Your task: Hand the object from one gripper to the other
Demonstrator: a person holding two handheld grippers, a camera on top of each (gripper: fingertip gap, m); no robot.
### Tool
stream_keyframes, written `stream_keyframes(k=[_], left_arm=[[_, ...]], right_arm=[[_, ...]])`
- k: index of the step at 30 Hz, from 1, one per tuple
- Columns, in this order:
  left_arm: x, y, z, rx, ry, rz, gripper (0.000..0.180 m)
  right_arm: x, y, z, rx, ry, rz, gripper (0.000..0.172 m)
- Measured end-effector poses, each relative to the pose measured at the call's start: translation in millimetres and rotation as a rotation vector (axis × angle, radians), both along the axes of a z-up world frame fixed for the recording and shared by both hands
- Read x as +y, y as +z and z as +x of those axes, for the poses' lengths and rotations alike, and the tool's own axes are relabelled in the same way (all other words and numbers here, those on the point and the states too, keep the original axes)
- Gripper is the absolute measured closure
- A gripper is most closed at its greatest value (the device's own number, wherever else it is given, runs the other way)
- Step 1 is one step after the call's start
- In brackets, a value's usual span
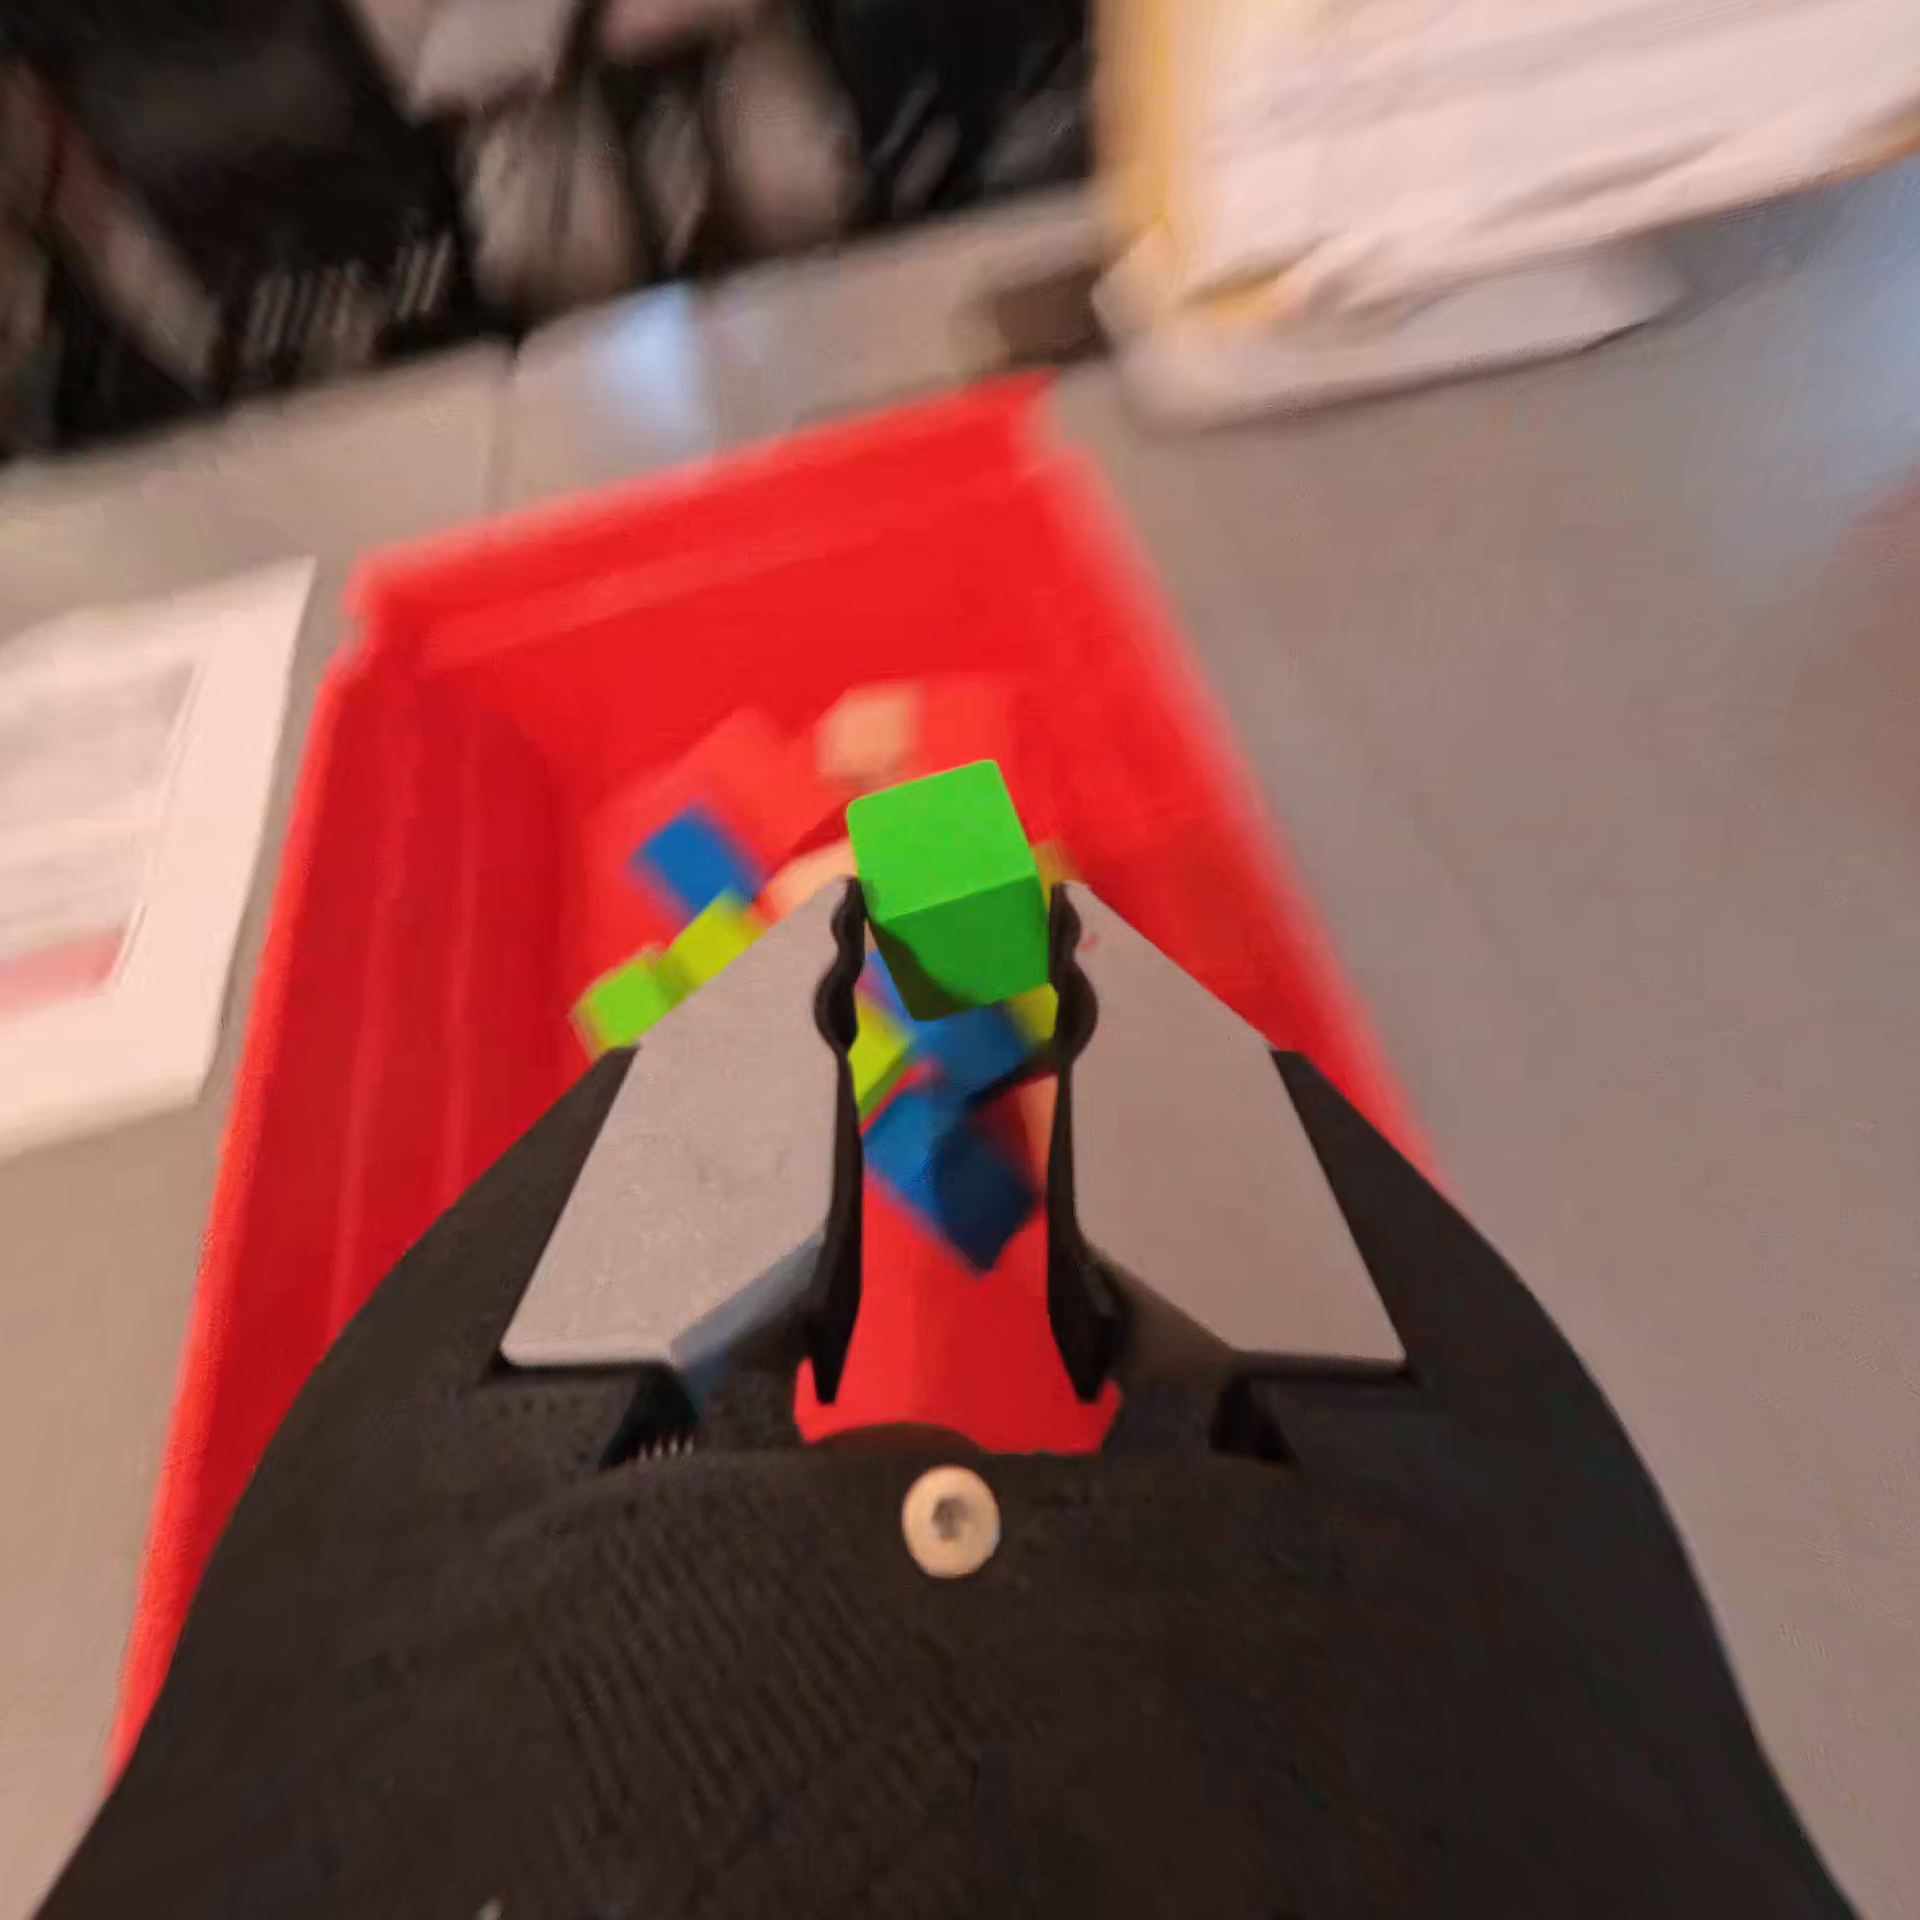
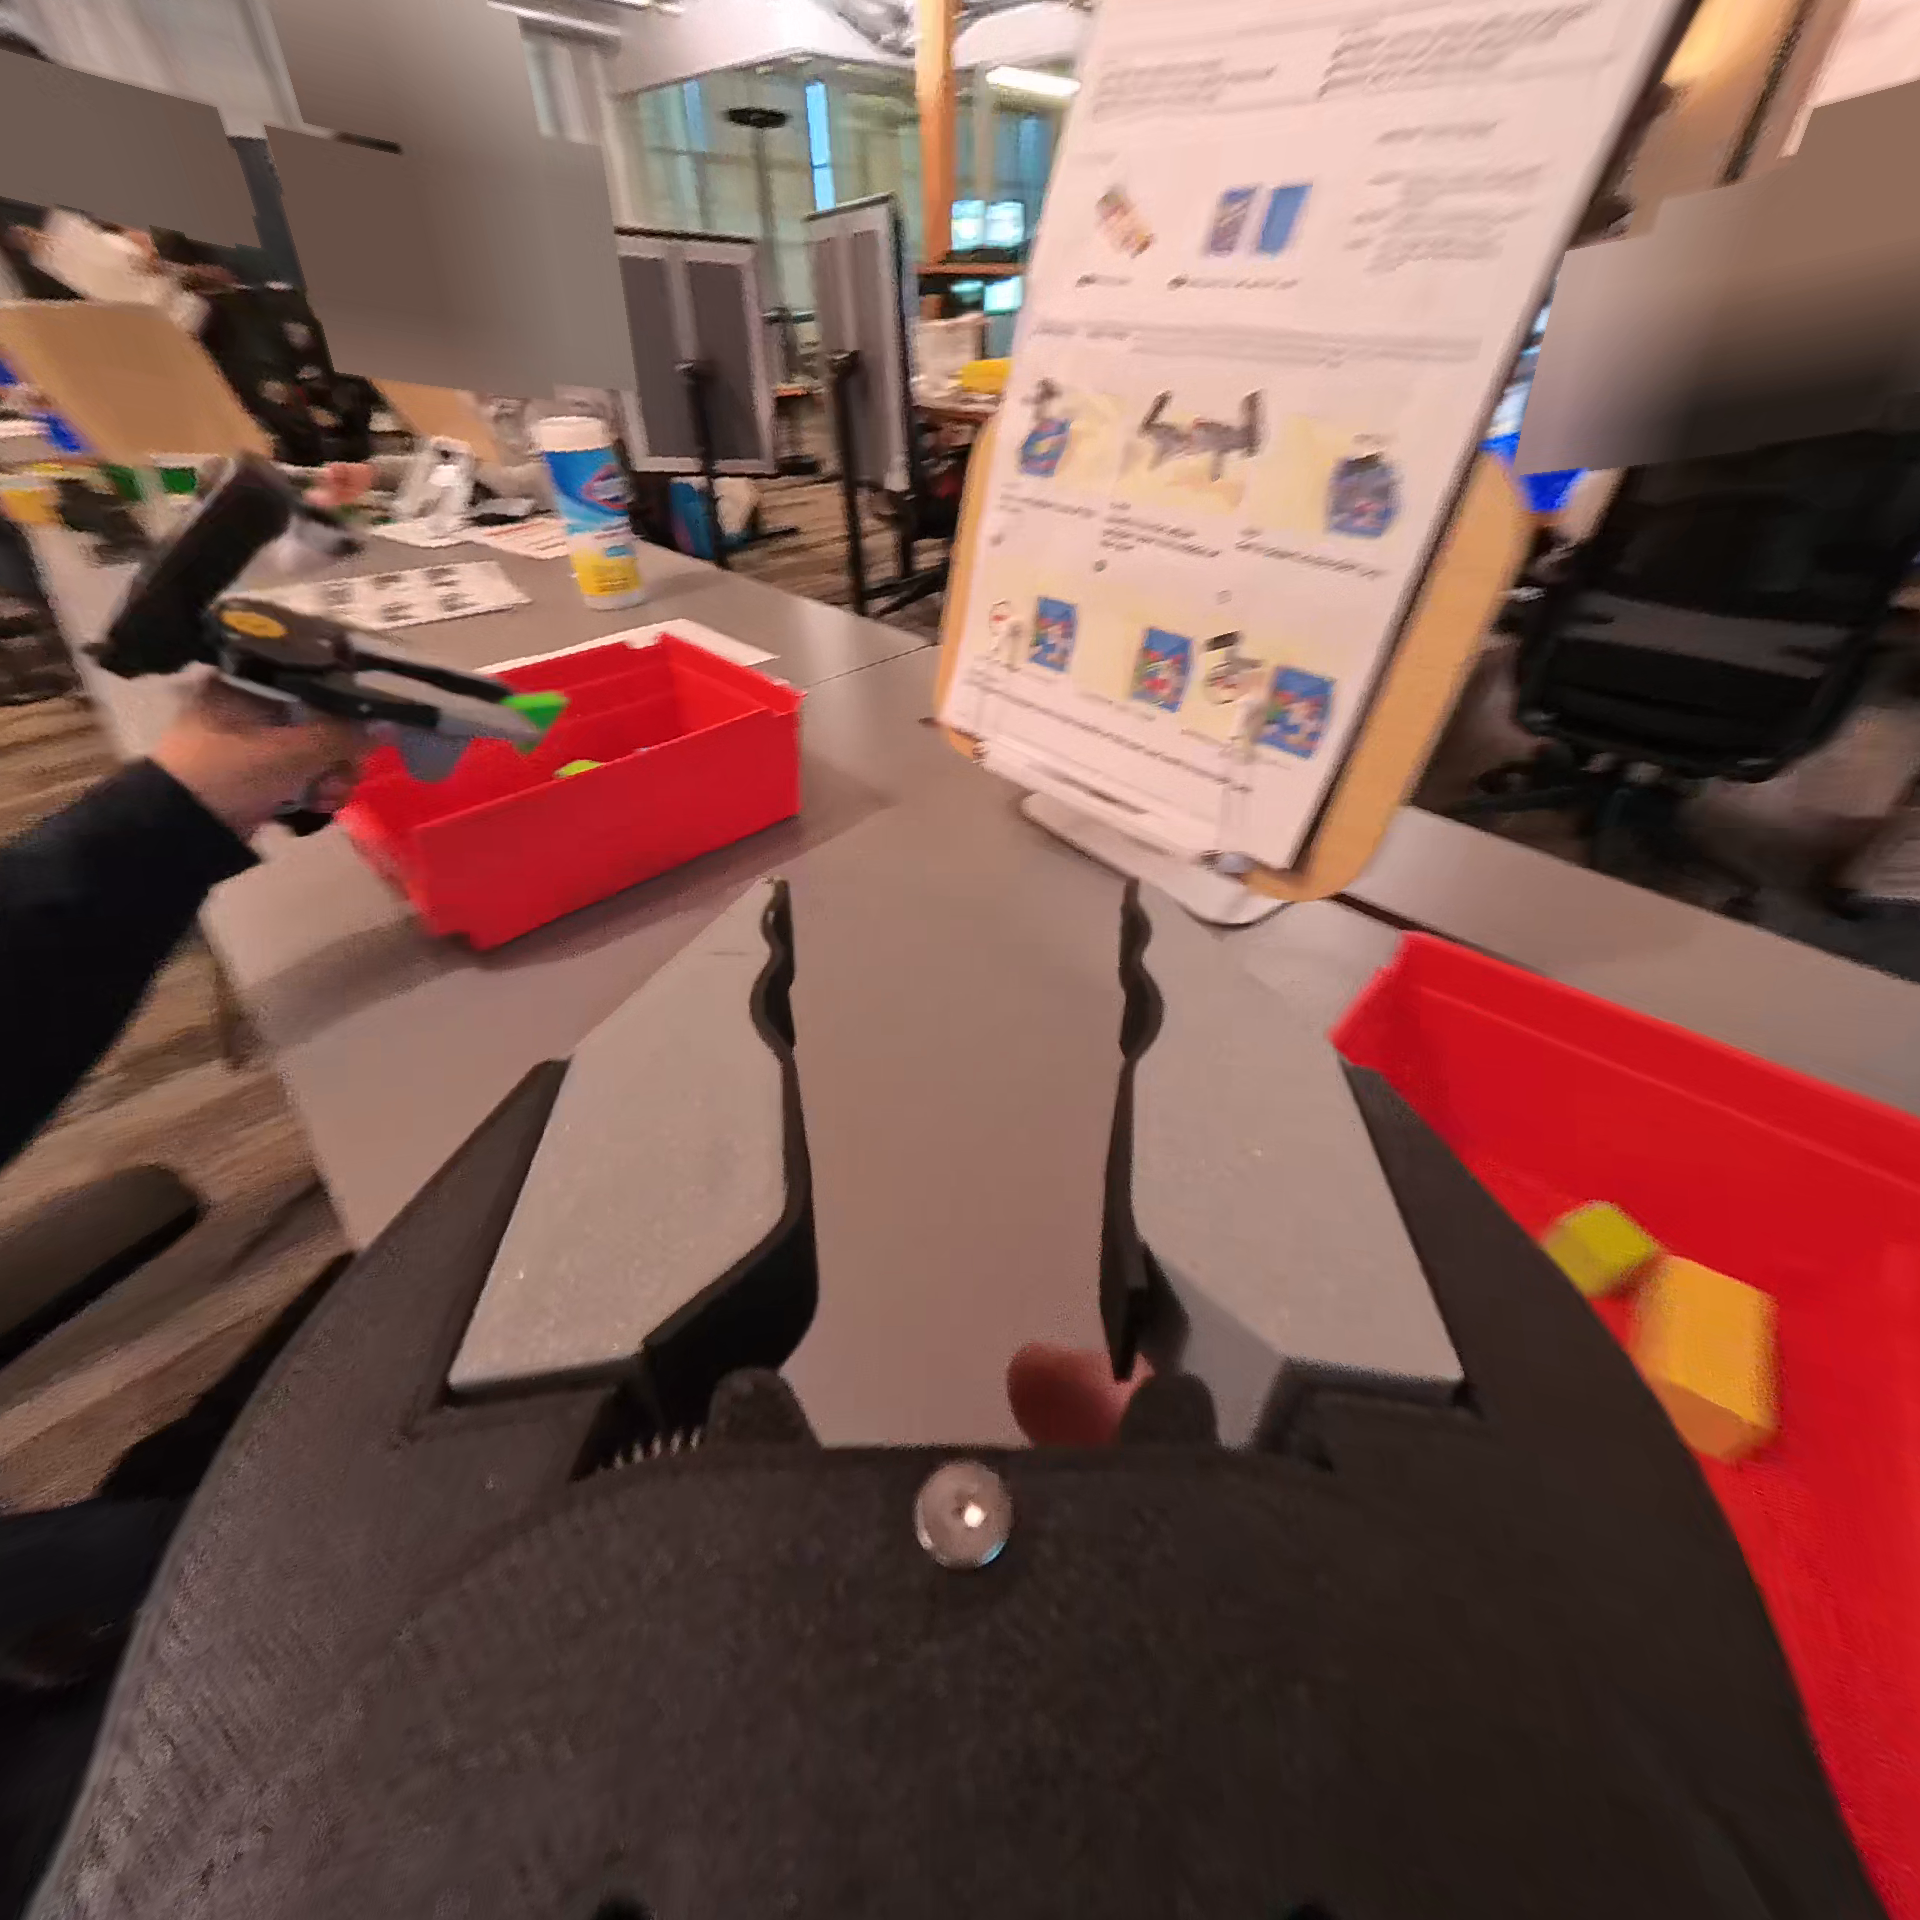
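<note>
My left gripper (image 1: 954, 904) is shut on a green block (image 1: 945, 883), gripped at the fingertips above a red bin (image 1: 436, 831) that holds several blue, green and red blocks. The right wrist view shows the same gripper (image 2: 525, 712) far left with the green block (image 2: 540, 710) over that red bin (image 2: 623, 800). My right gripper (image 2: 951, 904) is open and empty above the grey table (image 2: 945, 1091).
A second red bin (image 2: 1662, 1122) at the right holds a yellow block (image 2: 1600, 1262) and an orange block (image 2: 1709, 1351). A clipboard stand with an instruction sheet (image 2: 1247, 416) rises ahead. A wipes canister (image 2: 592, 509) stands at the back. A paper sheet (image 1: 104, 831) lies left of the left bin. My hands' fingertips stand some 50 centimetres from each other.
</note>
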State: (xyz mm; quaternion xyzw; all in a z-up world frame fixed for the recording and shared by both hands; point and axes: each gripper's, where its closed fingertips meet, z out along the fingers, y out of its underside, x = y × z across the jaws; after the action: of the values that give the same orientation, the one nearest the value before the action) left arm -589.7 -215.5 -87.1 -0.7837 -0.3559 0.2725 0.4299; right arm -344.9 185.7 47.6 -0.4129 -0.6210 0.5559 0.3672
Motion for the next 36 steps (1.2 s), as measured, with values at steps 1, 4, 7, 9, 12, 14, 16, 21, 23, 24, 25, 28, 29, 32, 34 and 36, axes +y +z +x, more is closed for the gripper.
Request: stream_keyframes(k=[1,4,7,9,12,14,16,21,23,24,25,28,29,32,34,36], left_arm=[[32,24,30,0.114,-0.165,0.054,0.149],[107,71,134,0.418,-0.581,0.125,0.149],[153,90,210,0.490,-0.819,0.214,0.149],[174,97,244,0.505,-0.922,0.276,0.150],[190,103,273,0.520,-1.003,0.333,0.150],[196,104,277,0.564,-0.987,0.310,0.150],[199,101,275,0.631,-0.939,0.231,0.150],[209,91,273,0.784,-0.839,0.002,0.150],[216,86,271,0.833,-0.796,-0.075,0.149],[220,82,271,0.855,-0.782,-0.111,0.150],[223,78,271,0.874,-0.769,-0.148,0.150],[227,67,259,0.933,-0.704,-0.270,0.150],[228,64,255,0.943,-0.694,-0.299,0.149],[228,64,250,0.956,-0.663,-0.306,0.149],[227,63,250,0.965,-0.658,-0.327,0.149],[227,62,250,0.973,-0.651,-0.361,0.150]], right_arm=[[-13,-4,-3,-0.023,0.057,-0.022,0.109],[-66,-18,-4,-0.089,0.295,-0.084,0.108],[-128,-27,10,-0.133,0.552,-0.130,0.107],[-159,-28,21,-0.123,0.666,-0.144,0.108],[-191,-34,37,-0.136,0.786,-0.138,0.108],[-202,-37,46,-0.184,0.848,-0.170,0.106],[-205,-35,46,-0.213,0.852,-0.224,0.108],[-205,-42,33,-0.203,0.757,-0.190,0.121],[-206,-46,27,-0.200,0.708,-0.168,0.125],[-205,-49,23,-0.194,0.676,-0.146,0.130],[-204,-51,19,-0.182,0.648,-0.119,0.143],[-201,-62,8,-0.160,0.566,-0.013,0.150],[-199,-66,5,-0.161,0.542,0.017,0.149],[-199,-66,1,-0.151,0.535,0.013,0.150],[-200,-67,1,-0.161,0.558,-0.003,0.150],[-200,-68,2,-0.185,0.580,-0.033,0.150]])
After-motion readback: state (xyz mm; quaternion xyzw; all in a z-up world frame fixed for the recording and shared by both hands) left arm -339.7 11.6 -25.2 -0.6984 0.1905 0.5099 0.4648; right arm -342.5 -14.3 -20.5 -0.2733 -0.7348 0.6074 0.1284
